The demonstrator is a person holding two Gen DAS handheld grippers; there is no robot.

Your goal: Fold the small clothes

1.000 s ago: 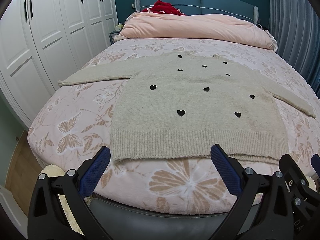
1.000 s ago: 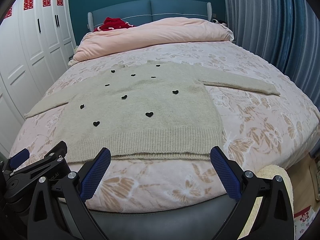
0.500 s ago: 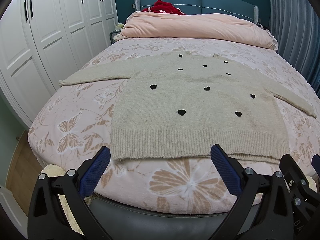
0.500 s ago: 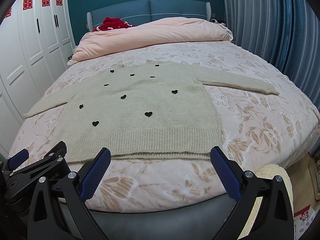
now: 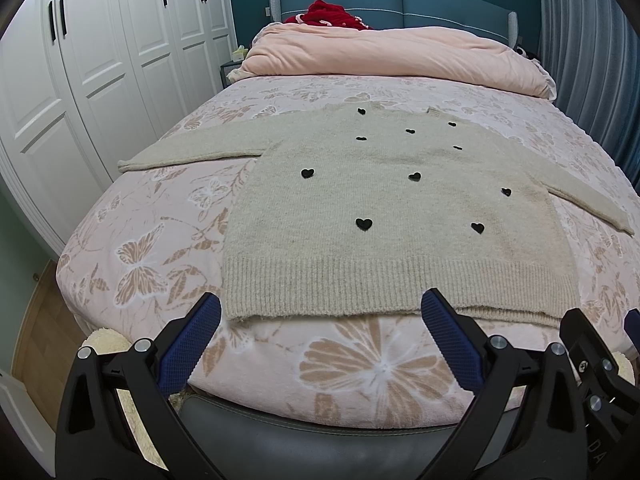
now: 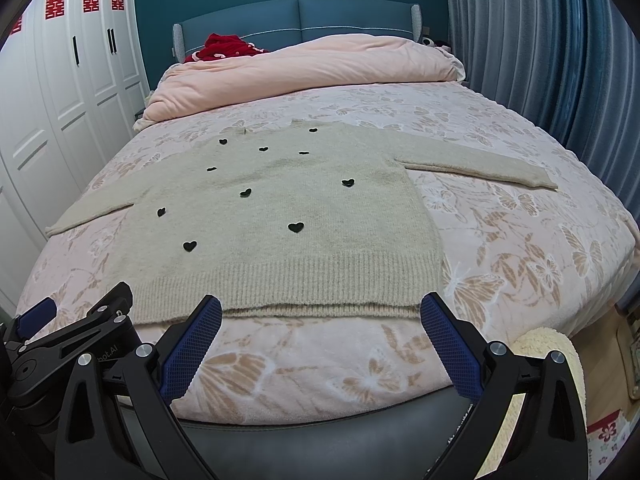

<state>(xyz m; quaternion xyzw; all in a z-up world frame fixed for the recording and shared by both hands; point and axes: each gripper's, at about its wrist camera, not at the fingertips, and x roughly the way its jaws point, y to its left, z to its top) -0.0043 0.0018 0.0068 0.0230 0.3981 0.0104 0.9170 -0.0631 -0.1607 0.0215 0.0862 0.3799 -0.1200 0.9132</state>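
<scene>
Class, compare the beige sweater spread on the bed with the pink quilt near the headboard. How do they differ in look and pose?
The sweater is beige knit dotted with small black hearts; the quilt is plain pink. The sweater lies flat with both sleeves spread out; the quilt is bunched into a thick roll. The sweater sits near the foot of the bed, the quilt by the headboard. Both rest on the floral bedspread.

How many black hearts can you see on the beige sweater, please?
10 hearts, all on the sweater: five in the upper part, three across the middle, two lowest, above the ribbed hem. None seems hidden, since the sweater lies flat.
</scene>
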